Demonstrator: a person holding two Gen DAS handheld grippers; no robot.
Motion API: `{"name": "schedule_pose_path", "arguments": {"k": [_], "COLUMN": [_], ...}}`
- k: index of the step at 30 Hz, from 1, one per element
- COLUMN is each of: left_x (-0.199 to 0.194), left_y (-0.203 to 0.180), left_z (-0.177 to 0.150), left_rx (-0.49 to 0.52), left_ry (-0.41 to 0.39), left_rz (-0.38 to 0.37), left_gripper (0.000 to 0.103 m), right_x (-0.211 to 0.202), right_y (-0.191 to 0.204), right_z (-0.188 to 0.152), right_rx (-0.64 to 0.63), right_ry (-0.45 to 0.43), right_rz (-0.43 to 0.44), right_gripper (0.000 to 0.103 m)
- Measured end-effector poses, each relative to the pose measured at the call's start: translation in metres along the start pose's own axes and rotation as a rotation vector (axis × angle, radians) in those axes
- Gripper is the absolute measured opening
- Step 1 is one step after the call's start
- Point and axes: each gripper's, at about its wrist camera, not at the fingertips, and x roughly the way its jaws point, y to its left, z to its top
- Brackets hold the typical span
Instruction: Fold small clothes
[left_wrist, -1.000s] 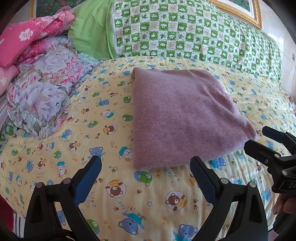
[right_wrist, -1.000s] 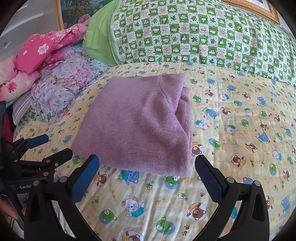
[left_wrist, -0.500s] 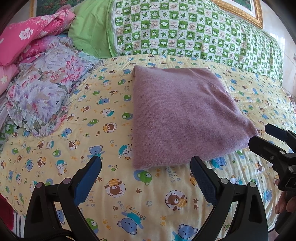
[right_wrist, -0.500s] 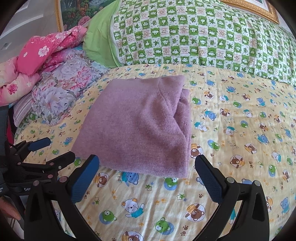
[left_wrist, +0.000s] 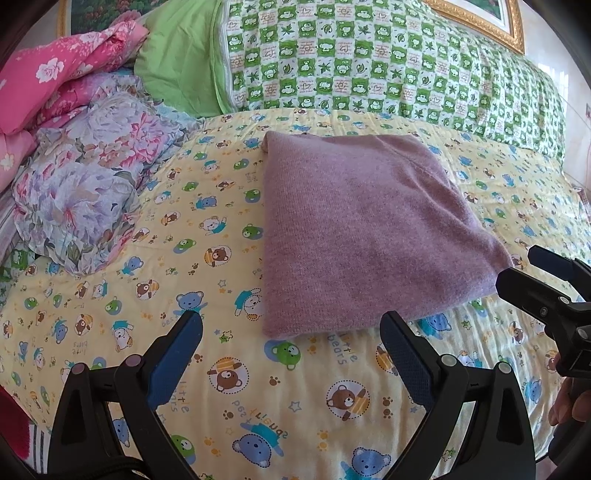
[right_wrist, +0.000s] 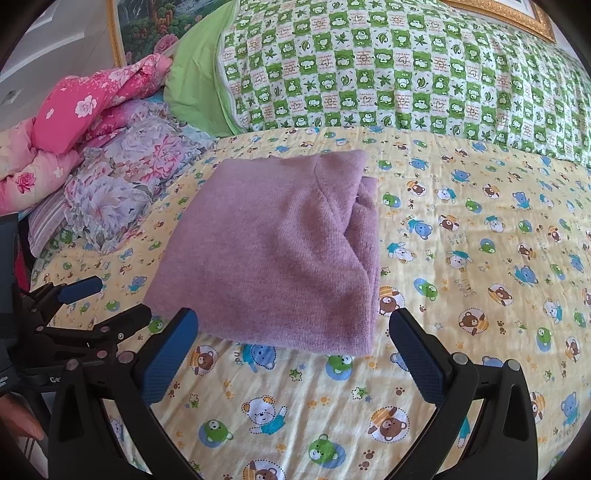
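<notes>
Purple knit garment (left_wrist: 362, 236) lies folded into a rough rectangle on the bed, resting flat on the yellow bear-print sheet (left_wrist: 229, 373). From the right wrist view a seam curves across its top layer, and stacked layer edges show along its right side (right_wrist: 365, 236).

Left hand-held gripper (left_wrist: 291, 332): jaws spread wide, blue pads bare, nothing between them. It sits just short of the garment's near edge, not touching it.

Right hand-held gripper (right_wrist: 295, 328): likewise wide open and holding nothing, its fingertips just in front of the garment's near edge. In the left wrist view it shows at the right border (left_wrist: 517, 271), beside the garment's near right corner; whether it touches the cloth cannot be told.

Beyond the garment, a green-and-white checked pillow (left_wrist: 369, 62) runs across the head of the bed. To the left of the garment, well apart from it, a crumpled floral cloth (left_wrist: 92, 181) lies on the sheet, with pink flowered bedding (left_wrist: 55, 85) heaped behind it. A gilt picture frame (left_wrist: 476, 26) hangs above the pillow.
</notes>
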Motion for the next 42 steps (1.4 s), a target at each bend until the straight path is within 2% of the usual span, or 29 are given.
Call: {"name": "schedule_pose_path", "arguments": {"k": [23, 42], "left_x": [0.001, 0.009], "left_y": [-0.001, 0.003], "left_z": [0.006, 0.023], "left_rx": [0.007, -0.008], "left_ry": [0.01, 0.007], "left_rz": [0.005, 0.025], "left_gripper": [0.097, 0.097], "right_x": [-0.001, 0.007], "right_y": [-0.001, -0.009], "right_z": [0.009, 0.025], "right_rx": [0.015, 0.038], "right_ry": [-0.012, -0.024], "right_rz": [0.003, -0.006], "right_gripper": [0.103, 0.103]}}
